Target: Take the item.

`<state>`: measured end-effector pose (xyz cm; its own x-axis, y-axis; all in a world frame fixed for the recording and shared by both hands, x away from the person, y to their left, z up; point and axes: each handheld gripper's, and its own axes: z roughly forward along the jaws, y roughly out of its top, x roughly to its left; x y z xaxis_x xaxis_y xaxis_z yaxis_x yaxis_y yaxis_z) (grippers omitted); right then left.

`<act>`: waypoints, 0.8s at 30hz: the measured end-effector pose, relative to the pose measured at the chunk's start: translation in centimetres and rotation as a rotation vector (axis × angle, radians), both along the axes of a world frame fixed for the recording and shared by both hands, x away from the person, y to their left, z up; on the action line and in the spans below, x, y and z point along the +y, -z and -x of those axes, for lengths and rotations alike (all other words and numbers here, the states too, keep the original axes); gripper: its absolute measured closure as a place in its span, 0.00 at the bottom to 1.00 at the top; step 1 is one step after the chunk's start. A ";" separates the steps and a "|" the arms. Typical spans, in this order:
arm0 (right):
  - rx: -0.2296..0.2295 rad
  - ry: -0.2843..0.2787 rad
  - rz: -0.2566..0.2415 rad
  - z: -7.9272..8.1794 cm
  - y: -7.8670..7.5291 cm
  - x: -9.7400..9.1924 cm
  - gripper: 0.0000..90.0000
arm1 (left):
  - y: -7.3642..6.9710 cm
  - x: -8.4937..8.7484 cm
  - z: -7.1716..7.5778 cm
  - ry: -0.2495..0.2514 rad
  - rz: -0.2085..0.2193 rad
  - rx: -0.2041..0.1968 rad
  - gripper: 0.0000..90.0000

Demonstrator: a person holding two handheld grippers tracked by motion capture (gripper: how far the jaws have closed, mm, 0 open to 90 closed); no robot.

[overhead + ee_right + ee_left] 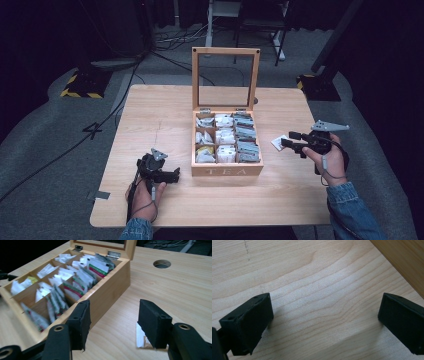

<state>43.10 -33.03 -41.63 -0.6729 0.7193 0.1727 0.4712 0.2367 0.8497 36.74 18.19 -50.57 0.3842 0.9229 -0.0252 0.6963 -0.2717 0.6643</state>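
A wooden tea box (227, 170) marked TEA stands mid-table with its glass-paned lid (226, 77) upright. Its compartments hold several white and grey tea sachets (82, 277). One white sachet (278, 142) lies flat on the table just right of the box; in the right gripper view this sachet (140, 339) is partly hidden behind one jaw. My right gripper (288, 139) hovers above it, pointing at the box, open with nothing between its pads (113, 315). My left gripper (176, 175) rests low on the table left of the box, open and empty (325, 315).
The wooden table (160, 115) has a round cable hole (162, 264) behind the box's right side. The box's front corner (404, 262) lies close to the left gripper. Black stands and cables occupy the grey floor beyond the table.
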 end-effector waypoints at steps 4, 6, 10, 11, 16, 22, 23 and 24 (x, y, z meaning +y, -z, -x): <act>0.003 -0.022 -0.008 1.2 -0.2 -0.3 0.48 | 0.0 0.0 0.0 0.000 0.000 0.000 0.00; 0.004 -0.039 -0.008 2.1 -0.3 -0.5 0.48 | 0.0 0.0 0.0 0.000 0.000 0.000 0.00; 0.004 -0.066 -0.008 3.1 -0.3 -0.4 0.48 | 0.0 0.0 0.0 -0.004 -0.003 0.002 0.00; 0.004 -0.072 -0.004 3.4 -0.2 -0.3 0.48 | 0.0 -0.1 -0.1 -0.008 -0.001 0.002 0.00; 0.006 -0.106 0.010 4.6 0.1 0.0 0.46 | 0.0 -0.2 -0.1 -0.006 -0.001 0.001 0.00; 0.015 -0.139 0.075 5.7 1.7 1.0 0.45 | 0.0 -0.2 -0.1 -0.002 -0.002 0.002 0.00; 0.017 -0.136 0.088 5.7 1.9 1.1 0.45 | 0.0 -0.2 -0.1 -0.002 -0.002 0.002 0.00; 0.023 -0.136 0.103 5.6 2.3 1.2 0.45 | 0.0 -0.2 -0.1 -0.002 -0.002 0.002 0.00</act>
<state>37.48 -31.83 -43.89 -0.7618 0.6367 0.1194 0.4480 0.3846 0.8071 36.86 17.95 -50.55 0.3823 0.9237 -0.0244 0.6980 -0.2714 0.6626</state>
